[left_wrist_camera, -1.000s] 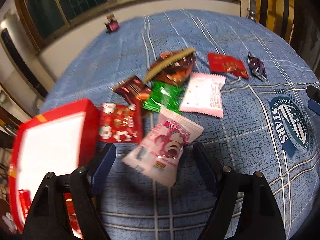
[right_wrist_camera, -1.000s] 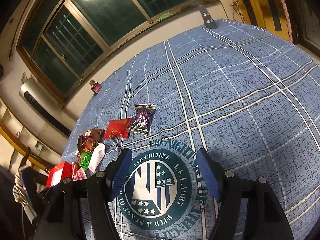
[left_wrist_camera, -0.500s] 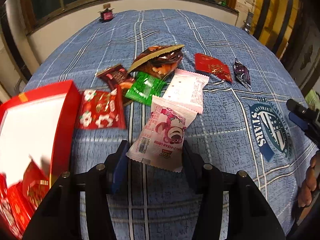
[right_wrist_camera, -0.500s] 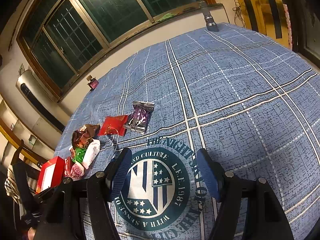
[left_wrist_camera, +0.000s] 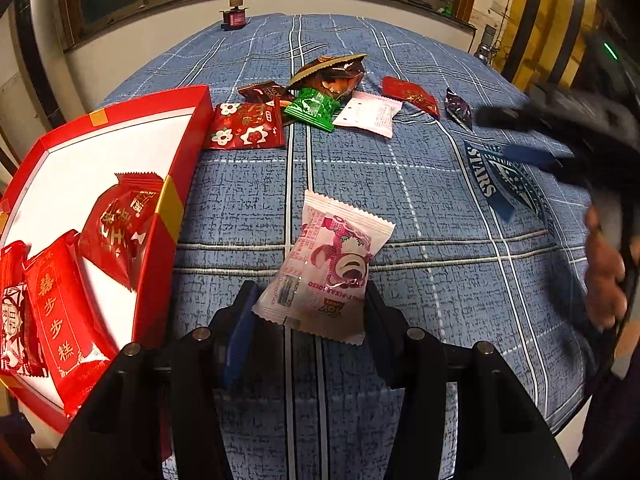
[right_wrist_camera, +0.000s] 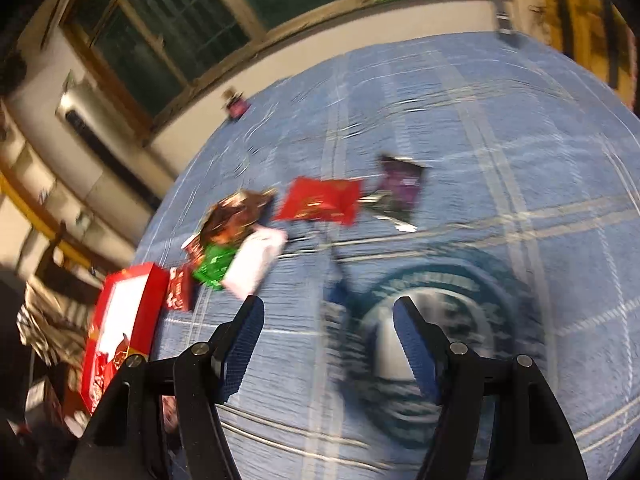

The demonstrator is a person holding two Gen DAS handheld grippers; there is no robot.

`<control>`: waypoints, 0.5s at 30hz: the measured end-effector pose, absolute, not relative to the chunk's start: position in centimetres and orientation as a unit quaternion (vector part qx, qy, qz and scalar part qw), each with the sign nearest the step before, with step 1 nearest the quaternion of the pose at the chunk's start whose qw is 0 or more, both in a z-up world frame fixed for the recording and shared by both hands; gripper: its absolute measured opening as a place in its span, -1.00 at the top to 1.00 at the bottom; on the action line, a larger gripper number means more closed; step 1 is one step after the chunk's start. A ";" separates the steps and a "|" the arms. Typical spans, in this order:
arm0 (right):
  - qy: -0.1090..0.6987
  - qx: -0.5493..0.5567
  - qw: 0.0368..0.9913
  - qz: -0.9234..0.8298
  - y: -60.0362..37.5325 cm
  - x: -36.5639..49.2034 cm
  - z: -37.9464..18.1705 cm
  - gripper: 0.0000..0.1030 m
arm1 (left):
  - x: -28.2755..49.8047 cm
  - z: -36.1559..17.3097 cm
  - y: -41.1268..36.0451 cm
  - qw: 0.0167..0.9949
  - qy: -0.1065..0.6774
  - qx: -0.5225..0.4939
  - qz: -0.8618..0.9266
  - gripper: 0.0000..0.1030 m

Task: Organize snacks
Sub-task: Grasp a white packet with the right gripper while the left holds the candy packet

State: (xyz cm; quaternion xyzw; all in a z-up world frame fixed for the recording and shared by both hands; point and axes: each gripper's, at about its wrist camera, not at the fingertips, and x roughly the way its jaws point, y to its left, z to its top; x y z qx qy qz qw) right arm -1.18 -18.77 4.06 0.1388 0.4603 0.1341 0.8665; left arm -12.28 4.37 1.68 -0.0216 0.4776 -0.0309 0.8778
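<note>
Right wrist view is badly motion-blurred, so packet printing and the cloth emblem are smeared there. In the left wrist view the right gripper [left_wrist_camera: 532, 136] is a dark blur at the right edge with blue pads, and the hand [left_wrist_camera: 606, 268] holding it is cut off by the frame; from its own camera the right gripper [right_wrist_camera: 328, 316] has fingers spread wide with nothing between them, above the blue plaid tablecloth [left_wrist_camera: 420, 208]. Left gripper [left_wrist_camera: 306, 312] is pinching the near end of a pink snack packet [left_wrist_camera: 326, 268] with a cartoon bear print, packet held up off the cloth, far end sticking out ahead of the fingers. Red box [left_wrist_camera: 176, 184] sits at the left, open, white inside, its near corner cut off by the frame; it holds several red packets [left_wrist_camera: 116, 228], the leftmost ones only partly visible, exact count unclear. Just beyond the box, touching its far corner, lies a red floral packet [left_wrist_camera: 248, 126]. Behind that a loose cluster: dark red packet [left_wrist_camera: 260, 92], green packet [left_wrist_camera: 314, 108], brown packet [left_wrist_camera: 332, 70] with a gold edge, white-pink packet [left_wrist_camera: 370, 114]; they overlap, so some edges are hidden. Further right, apart from the cluster, a flat red packet [left_wrist_camera: 410, 96] and a small purple packet [left_wrist_camera: 458, 108]. Small dark object [left_wrist_camera: 235, 18] at the far table edge, too small to identify.
</note>
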 end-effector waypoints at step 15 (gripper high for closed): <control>0.496 0.050 0.866 0.031 -8.4 4.8 1.0 -0.33 | -12.8 1.8 4.4 0.879 0.474 -0.018 -0.041 0.03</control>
